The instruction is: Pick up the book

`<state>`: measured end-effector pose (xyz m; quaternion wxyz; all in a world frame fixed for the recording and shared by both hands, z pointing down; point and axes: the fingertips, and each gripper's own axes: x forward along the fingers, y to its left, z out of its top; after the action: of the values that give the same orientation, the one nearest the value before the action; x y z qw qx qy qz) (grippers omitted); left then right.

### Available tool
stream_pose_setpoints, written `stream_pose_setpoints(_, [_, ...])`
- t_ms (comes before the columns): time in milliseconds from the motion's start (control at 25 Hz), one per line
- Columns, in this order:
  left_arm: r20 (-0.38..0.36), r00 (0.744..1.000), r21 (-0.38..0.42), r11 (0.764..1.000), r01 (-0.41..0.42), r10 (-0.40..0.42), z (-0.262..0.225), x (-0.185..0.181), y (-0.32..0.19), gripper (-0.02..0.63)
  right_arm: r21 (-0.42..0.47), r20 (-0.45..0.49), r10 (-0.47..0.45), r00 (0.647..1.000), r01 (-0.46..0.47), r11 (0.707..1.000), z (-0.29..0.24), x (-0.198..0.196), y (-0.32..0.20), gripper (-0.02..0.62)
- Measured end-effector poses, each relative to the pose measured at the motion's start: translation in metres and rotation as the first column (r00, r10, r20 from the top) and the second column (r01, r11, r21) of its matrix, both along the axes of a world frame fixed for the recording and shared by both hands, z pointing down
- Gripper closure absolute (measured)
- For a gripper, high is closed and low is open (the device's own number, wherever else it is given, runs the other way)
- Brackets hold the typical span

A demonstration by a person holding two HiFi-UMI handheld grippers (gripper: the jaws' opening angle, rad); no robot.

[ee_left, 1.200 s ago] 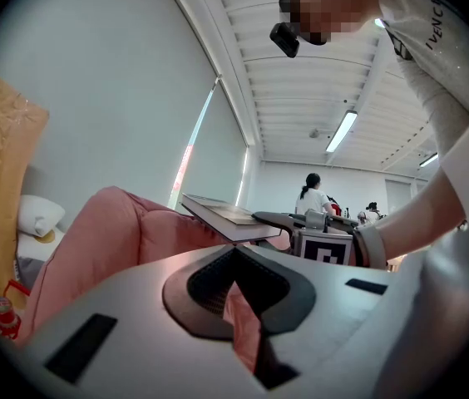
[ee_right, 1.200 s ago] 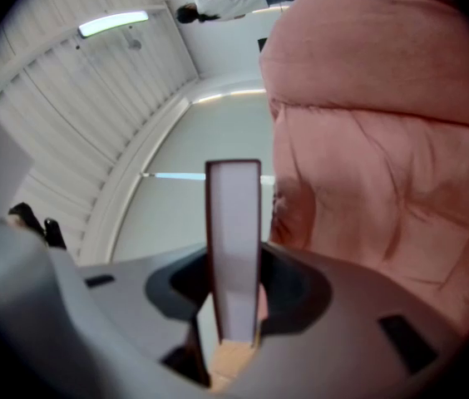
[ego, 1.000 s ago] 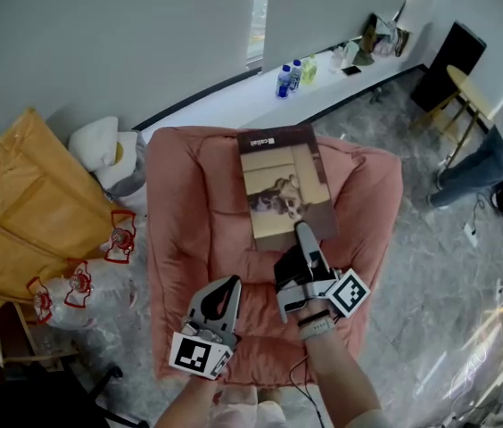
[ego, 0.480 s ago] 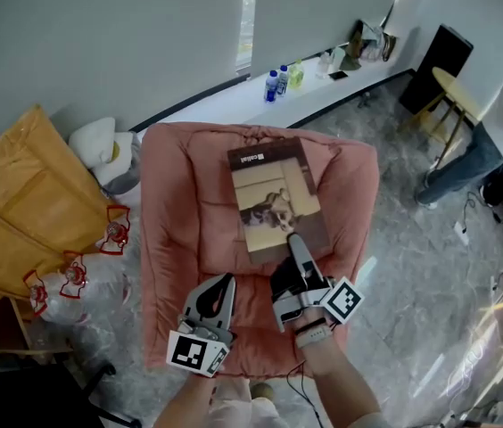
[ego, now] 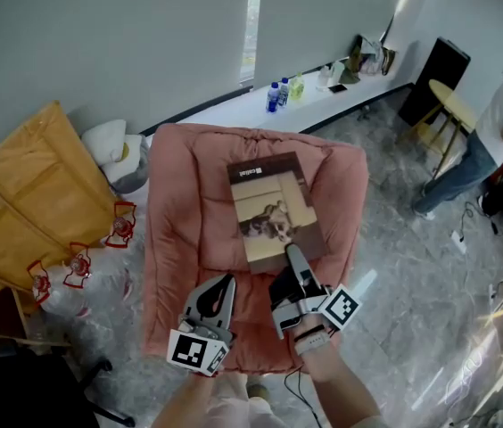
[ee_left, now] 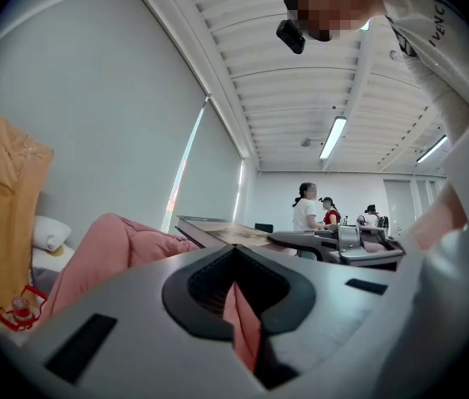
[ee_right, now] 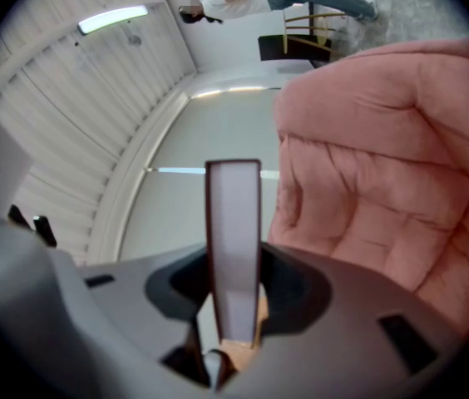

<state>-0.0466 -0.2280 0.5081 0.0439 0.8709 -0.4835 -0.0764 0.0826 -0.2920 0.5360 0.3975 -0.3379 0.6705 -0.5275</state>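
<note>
Right gripper view: right gripper (ee_right: 233, 306) is clamping the book (ee_right: 233, 214) by its edge, holding it off the cushion (ee_right: 384, 189); left gripper (ee_left: 236, 306) is idling closed, empty.

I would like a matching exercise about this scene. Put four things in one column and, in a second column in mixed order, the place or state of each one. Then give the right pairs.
Things:
1. book
2. left gripper
3. bottles
4. pink cushion

Places or states:
A. standing on the white window ledge
B. jaws together, holding nothing
C. lying on the floor, below the book
D. clamped by its near edge in the right gripper

Right pairs: 1-D, 2-B, 3-A, 4-C.
</note>
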Motion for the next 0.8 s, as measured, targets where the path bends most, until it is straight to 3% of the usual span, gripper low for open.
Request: stream_pose_setpoints(800, [-0.001, 1.000, 0.051, 0.998, 0.021, -0.021, -0.040, 0.014, 0.060, 0.586, 0.002, -0.011, -0.059, 0.998, 0.059, 0.998, -0.026, 0.012, 0.069, 0.437])
